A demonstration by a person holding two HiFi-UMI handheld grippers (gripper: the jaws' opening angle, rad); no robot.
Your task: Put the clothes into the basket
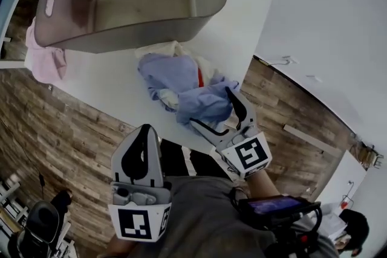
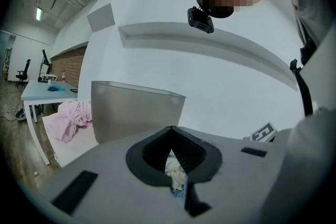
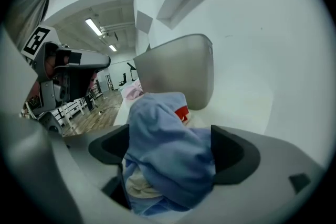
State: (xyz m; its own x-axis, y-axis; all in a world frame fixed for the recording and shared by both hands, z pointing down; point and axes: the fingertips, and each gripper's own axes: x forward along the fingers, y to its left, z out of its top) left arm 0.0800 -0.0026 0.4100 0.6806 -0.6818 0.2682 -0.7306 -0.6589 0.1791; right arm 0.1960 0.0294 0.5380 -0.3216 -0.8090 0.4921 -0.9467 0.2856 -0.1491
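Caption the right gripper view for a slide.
Right gripper, jaws open around a crumpled blue garment, with the grey basket standing just beyond it.

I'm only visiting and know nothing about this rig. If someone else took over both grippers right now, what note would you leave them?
Left gripper: shut, empty, held just off the near edge of the white table.
Right gripper: jaws wide apart either side of the blue garment, not gripping it.
Things: the clothes pile lies on the table in front of the grey basket. A pink garment hangs at the table's left edge, beside the basket.
Done: nothing shows in the basket.
Left: probably close on the blue garment, drop it in, then the rest of the pile and the pink one.
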